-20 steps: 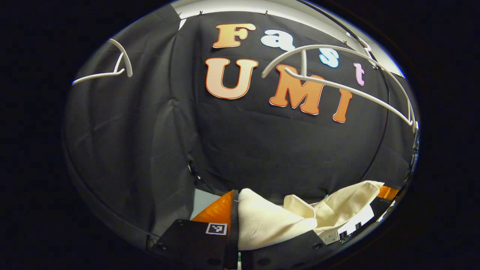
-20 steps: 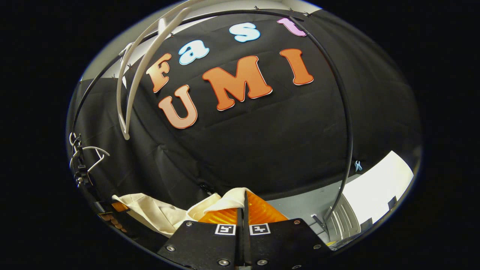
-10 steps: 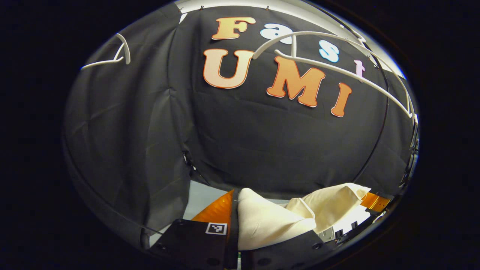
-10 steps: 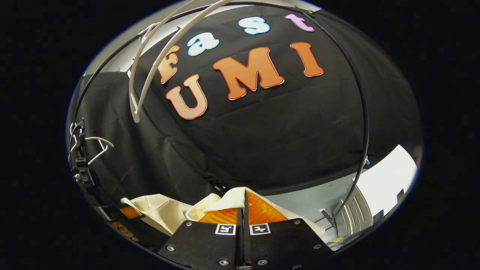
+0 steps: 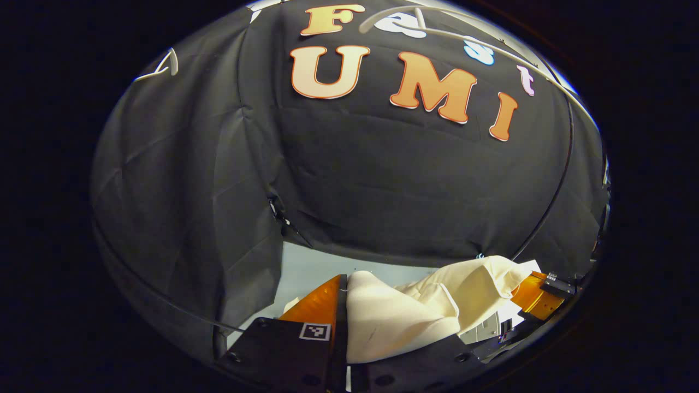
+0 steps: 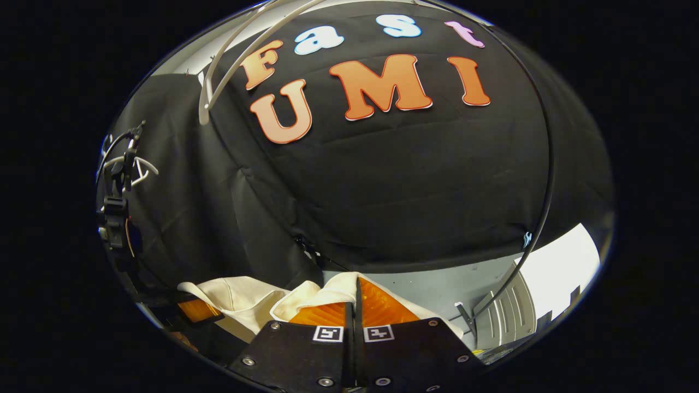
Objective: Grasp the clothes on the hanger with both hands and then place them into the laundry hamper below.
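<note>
Below hanger [image 6: 229, 60]: left gripper [image 5: 341, 284] and right gripper [image 6: 357, 286] clamped on cream garment [image 5: 415, 311]. Risk: thin pinch slipping, dropped short of hamper.

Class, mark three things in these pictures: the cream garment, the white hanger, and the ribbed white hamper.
cream garment [image 5: 393, 316]: left gripper view, on the fold bunched at the left gripper's fingers.
white hanger [image 6: 229, 65]: right gripper view, on its curved arm at the upper left.
ribbed white hamper [image 6: 510, 314]: right gripper view, on its slatted wall.
</note>
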